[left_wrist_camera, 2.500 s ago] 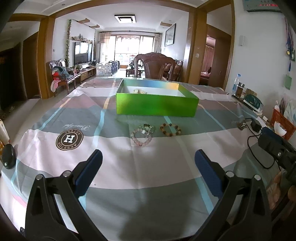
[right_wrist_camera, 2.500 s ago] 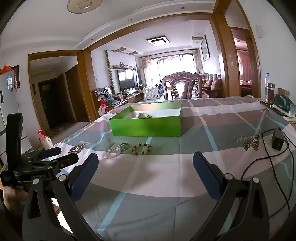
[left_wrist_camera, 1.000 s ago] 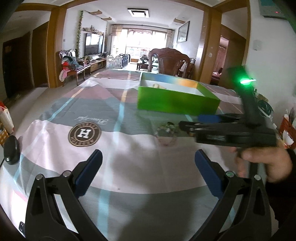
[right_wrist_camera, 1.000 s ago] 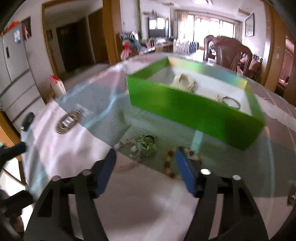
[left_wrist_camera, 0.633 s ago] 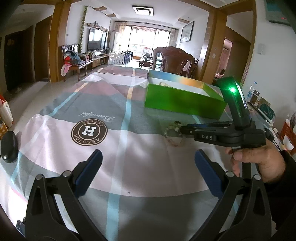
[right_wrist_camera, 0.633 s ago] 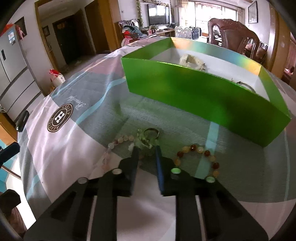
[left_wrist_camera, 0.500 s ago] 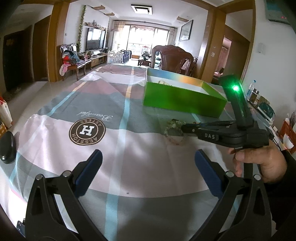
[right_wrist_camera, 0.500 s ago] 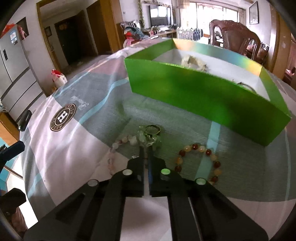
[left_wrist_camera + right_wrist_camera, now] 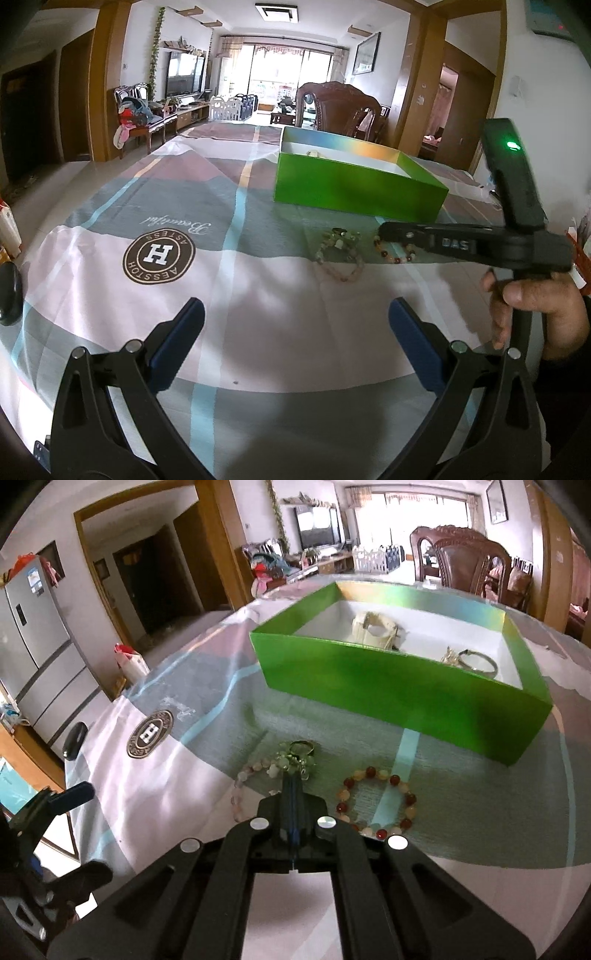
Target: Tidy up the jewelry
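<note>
A green box stands on the tablecloth, with a white bracelet and a silver bangle inside. In front of it lie a pink bead bracelet with a green charm cluster, and a red-and-cream bead bracelet. My right gripper is shut, its tips at the near edge of the cluster. I see nothing pinched between the pads. My left gripper hangs open over bare cloth, well short of the jewelry.
A hand holds the right gripper at the table's right side. A black object lies at the left table edge. A round logo marks the cloth. A wooden chair stands behind the box.
The right gripper came in over the jewelry and shut its jaws at the green cluster. Its tip now sits slightly further right in the left wrist view. The bracelets lie as before.
</note>
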